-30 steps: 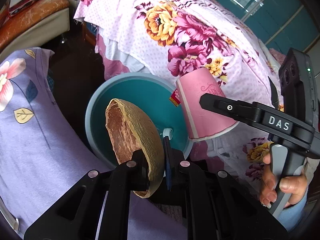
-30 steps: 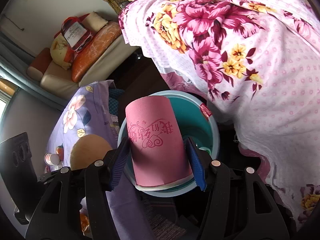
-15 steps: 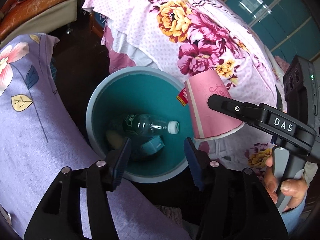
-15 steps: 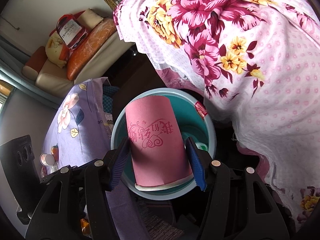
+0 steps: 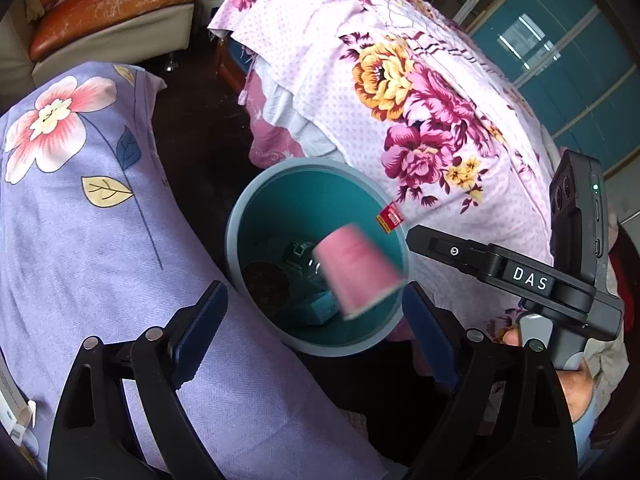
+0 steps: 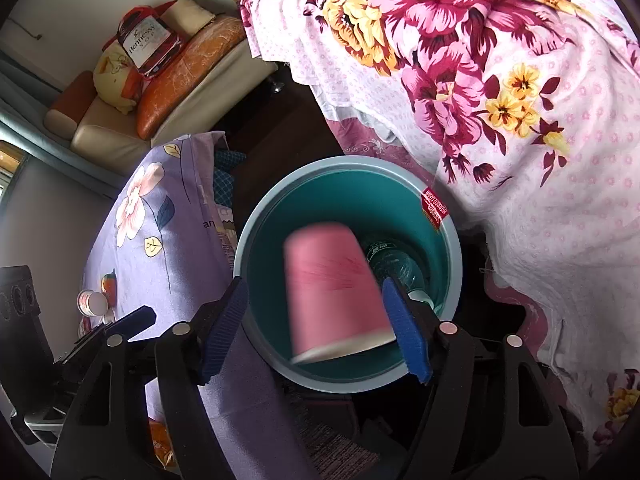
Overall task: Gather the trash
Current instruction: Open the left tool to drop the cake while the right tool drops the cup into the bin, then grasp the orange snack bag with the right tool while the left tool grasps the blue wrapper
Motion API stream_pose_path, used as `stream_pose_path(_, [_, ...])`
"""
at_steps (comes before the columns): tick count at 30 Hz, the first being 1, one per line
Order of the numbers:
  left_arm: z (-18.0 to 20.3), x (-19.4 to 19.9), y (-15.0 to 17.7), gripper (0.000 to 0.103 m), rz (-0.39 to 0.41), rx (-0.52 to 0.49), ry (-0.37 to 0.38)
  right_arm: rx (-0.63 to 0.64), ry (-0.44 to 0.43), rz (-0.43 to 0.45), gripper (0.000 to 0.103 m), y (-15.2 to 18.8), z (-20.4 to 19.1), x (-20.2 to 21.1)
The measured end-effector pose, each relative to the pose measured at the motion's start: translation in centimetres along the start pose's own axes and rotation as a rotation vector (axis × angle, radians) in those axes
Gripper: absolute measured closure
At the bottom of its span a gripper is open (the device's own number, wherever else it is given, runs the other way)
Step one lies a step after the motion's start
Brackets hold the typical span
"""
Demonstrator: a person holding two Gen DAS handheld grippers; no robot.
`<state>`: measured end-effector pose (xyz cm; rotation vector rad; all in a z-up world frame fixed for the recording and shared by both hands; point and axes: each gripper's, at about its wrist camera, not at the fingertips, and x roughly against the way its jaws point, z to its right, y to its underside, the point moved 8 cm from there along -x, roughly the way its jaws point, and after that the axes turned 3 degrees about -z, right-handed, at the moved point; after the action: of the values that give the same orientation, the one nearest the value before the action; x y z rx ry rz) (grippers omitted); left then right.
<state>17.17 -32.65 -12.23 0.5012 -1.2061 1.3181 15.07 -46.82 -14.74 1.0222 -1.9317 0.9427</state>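
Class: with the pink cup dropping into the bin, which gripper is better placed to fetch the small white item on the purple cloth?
Left. Its gripper, empty with jaws opening, is beside the purple cloth where the white item lies. The right gripper, jaws opening, is over the bin.

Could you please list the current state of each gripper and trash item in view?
Left gripper: jaws opening, nothing between them.
Right gripper: jaws opening, nothing gripped.
Pink paper cup: released, blurred, tilted mouth-down over the bin.
Round teal plastic bin: upright, lidless, partly filled.
Clear plastic bottle: lying inside the bin, capped.
Brown melon rind: at the bin's bottom.
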Motion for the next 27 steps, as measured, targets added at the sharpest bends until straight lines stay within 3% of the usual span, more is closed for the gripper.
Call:
stream_pose_path(15, [-4.2,4.8,2.3,0.008,0.048,0.074,-0.021,0.073,0.049,-0.001,0.028,1.7,-3.7,1.6])
stream_pose_path(27, [-11.3,11.2,5.6,0.007,0.132,0.175,-0.088,0.299,0.089,0.002,0.025,4.7,-12.2,1.7])
